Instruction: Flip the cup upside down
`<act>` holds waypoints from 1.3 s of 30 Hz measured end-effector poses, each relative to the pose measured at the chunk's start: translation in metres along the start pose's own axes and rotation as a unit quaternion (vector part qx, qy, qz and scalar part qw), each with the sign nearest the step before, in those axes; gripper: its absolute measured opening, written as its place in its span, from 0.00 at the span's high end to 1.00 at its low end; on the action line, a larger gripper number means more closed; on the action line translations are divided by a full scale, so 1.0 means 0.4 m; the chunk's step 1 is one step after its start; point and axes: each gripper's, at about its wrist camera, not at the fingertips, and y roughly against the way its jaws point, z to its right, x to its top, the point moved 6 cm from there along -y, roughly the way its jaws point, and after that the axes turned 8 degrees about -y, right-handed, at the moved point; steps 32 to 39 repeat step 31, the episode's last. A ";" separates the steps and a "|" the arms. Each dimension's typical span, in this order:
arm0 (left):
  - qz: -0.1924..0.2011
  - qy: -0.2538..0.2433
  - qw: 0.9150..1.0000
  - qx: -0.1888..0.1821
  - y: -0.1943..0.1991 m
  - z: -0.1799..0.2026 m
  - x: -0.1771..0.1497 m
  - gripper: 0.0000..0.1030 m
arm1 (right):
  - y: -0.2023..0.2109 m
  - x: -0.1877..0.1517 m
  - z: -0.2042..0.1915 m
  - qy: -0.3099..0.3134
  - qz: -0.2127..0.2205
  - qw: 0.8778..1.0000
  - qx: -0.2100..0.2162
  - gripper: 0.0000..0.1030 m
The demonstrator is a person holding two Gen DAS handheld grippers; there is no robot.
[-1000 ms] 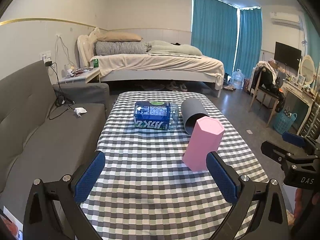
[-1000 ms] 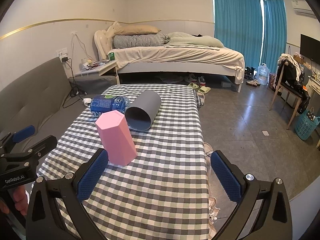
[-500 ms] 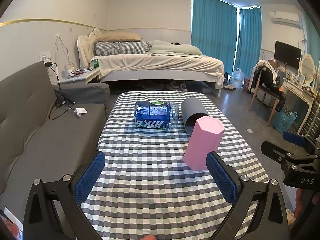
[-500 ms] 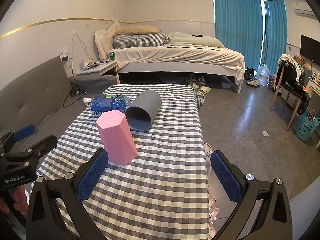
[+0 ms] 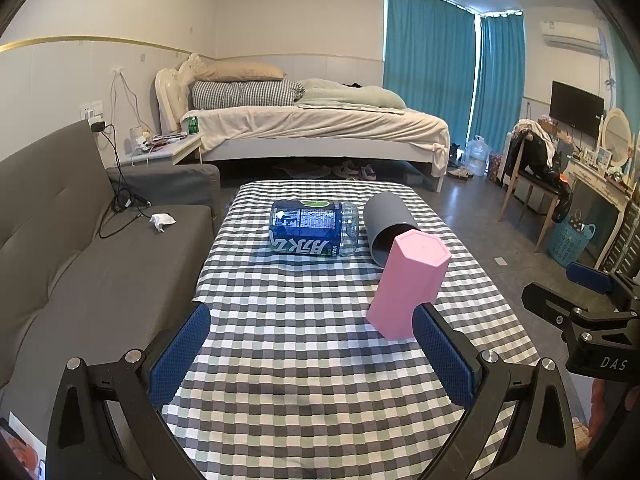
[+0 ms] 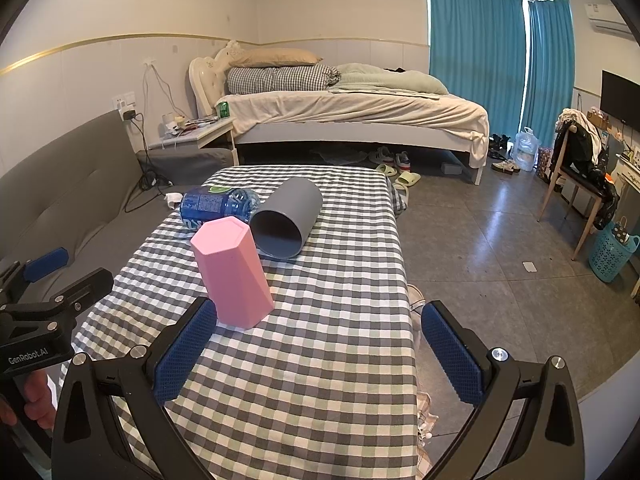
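Right wrist view: the right claw hangs spread and empty, and the pink cup stands just ahead beside its left finger, long axis near vertical, closed face up. The left claw, also spread, sits farther off; the grey cup lies beyond.

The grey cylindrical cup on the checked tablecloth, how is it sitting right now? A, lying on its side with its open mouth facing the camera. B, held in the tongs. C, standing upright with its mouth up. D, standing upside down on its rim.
A: the grey cylindrical cup lies on its side on the checked tablecloth, its dark open mouth turned toward the camera, behind the pink hexagonal cup.
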 end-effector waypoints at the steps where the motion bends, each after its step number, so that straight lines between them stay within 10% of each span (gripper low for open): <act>1: 0.000 0.000 1.000 0.000 0.000 0.000 0.000 0.00 | 0.000 0.000 0.001 0.000 0.000 1.000 0.000 0.00; 39: 0.006 -0.009 1.000 -0.002 0.006 0.012 0.002 0.00 | -0.004 -0.004 -0.009 0.007 -0.006 1.000 -0.001 0.00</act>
